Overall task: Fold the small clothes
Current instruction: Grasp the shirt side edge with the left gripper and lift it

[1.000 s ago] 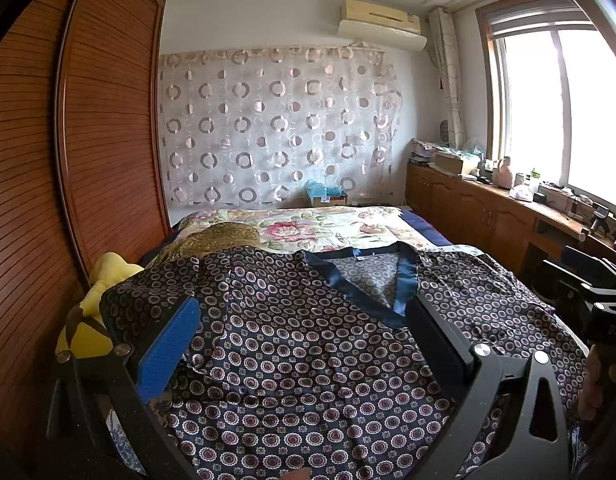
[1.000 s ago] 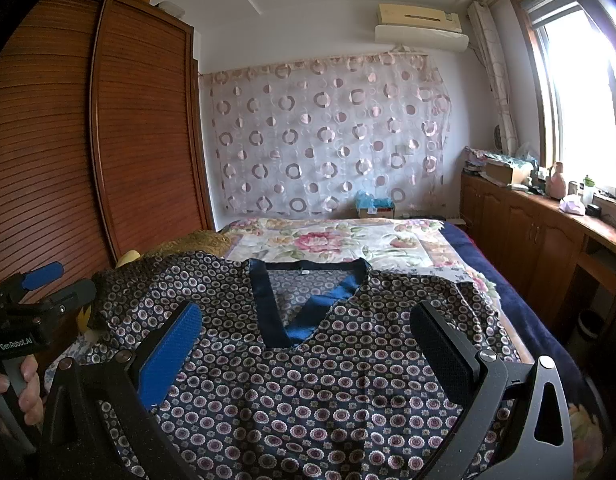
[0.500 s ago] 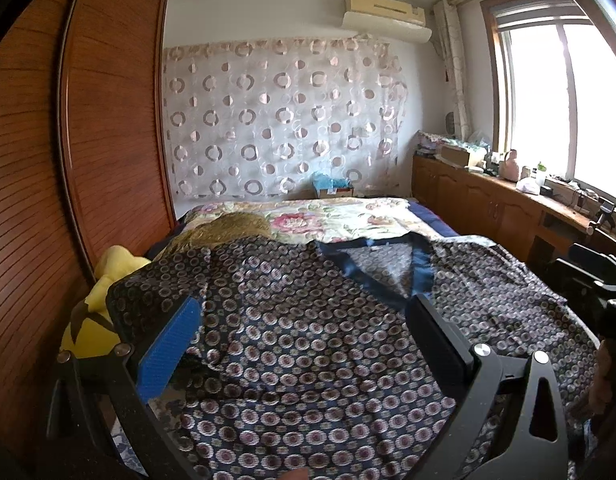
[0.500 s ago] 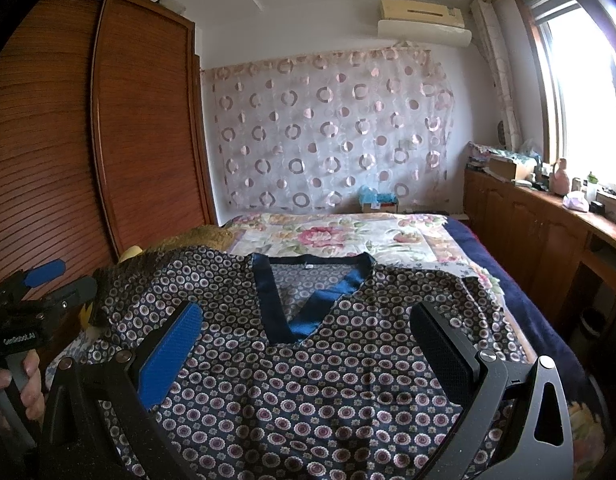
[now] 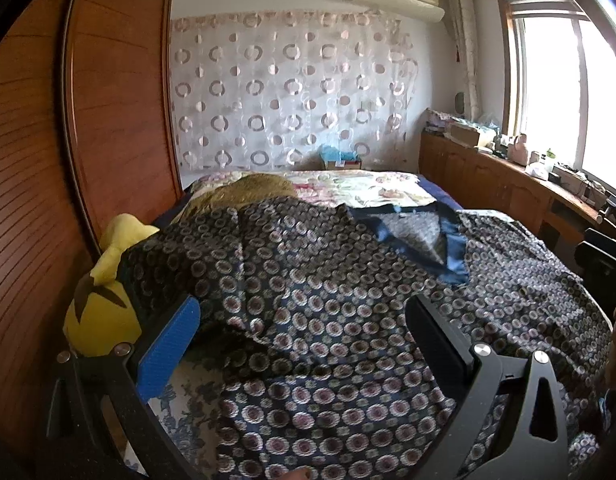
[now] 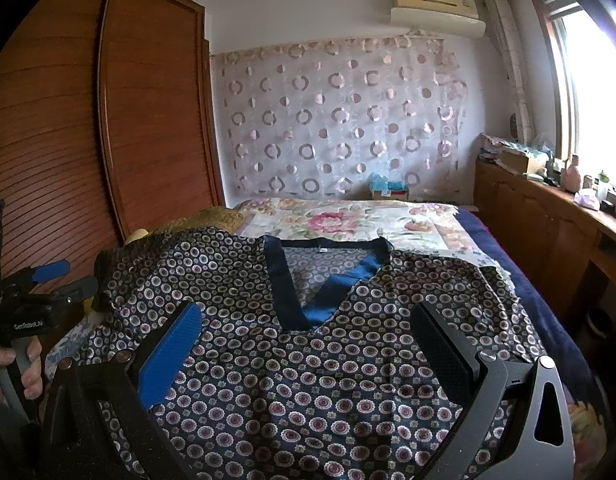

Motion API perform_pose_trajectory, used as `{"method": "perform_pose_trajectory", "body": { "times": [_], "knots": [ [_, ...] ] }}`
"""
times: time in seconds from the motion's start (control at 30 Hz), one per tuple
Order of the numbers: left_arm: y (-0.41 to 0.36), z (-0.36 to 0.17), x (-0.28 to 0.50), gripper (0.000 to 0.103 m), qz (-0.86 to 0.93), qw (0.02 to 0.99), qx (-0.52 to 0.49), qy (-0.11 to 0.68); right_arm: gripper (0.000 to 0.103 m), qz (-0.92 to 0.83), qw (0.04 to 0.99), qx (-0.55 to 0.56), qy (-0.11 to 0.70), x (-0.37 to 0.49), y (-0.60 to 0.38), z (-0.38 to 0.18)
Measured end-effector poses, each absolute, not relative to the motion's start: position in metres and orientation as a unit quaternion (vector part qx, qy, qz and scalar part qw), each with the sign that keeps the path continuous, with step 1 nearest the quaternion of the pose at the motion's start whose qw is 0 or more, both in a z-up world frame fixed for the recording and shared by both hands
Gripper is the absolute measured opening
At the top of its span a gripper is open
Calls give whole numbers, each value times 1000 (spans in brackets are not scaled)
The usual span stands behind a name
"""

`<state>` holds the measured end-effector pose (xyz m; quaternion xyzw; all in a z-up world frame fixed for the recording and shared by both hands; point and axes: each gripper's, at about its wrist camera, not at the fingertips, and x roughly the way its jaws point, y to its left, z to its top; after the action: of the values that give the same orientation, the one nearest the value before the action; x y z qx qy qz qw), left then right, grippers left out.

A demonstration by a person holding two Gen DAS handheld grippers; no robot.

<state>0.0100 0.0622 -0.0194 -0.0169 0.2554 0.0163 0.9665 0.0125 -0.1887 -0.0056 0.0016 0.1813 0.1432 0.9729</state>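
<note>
A dark blue top with a circle print (image 5: pixel 327 280) lies spread on the bed, its blue V-neck collar (image 5: pixel 451 248) toward the far side. It also shows in the right wrist view (image 6: pixel 308 360), collar (image 6: pixel 327 292) at the middle. My left gripper (image 5: pixel 304 324) is open and empty above the top's left part, near its left sleeve. My right gripper (image 6: pixel 308 340) is open and empty above the top's chest. The left gripper also shows at the left edge of the right wrist view (image 6: pixel 48 284), held in a hand.
A yellow plush toy (image 5: pixel 104 300) lies at the bed's left edge beside the wooden wardrobe (image 5: pixel 48 160). A floral bedspread (image 6: pixel 347 220) covers the far bed. A wooden cabinet (image 6: pixel 547 220) with clutter runs under the window on the right.
Both grippers have moved a little lower and closer over the top. The left view has swung left, showing more of the plush toy and the sleeve edge. Both stay open.
</note>
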Motion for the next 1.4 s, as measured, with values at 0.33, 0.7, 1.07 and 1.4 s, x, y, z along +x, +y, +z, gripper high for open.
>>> {"method": "perform_pose_trajectory", "body": {
  "times": [0.33, 0.7, 1.07, 1.4],
  "knots": [
    [99, -46, 16, 103, 34, 955, -27, 292, 103, 172, 962, -9, 210, 27, -176, -16],
    [147, -65, 33, 89, 62, 941, -21, 332, 103, 194, 951, -23, 238, 38, -165, -25],
    [160, -89, 60, 65, 70, 917, 26, 392, 103, 210, 944, -43, 250, 54, -149, -33],
    [188, -81, 64, 7, 70, 925, -17, 373, 103, 214, 940, -45, 264, 60, -150, -39]
  ]
}}
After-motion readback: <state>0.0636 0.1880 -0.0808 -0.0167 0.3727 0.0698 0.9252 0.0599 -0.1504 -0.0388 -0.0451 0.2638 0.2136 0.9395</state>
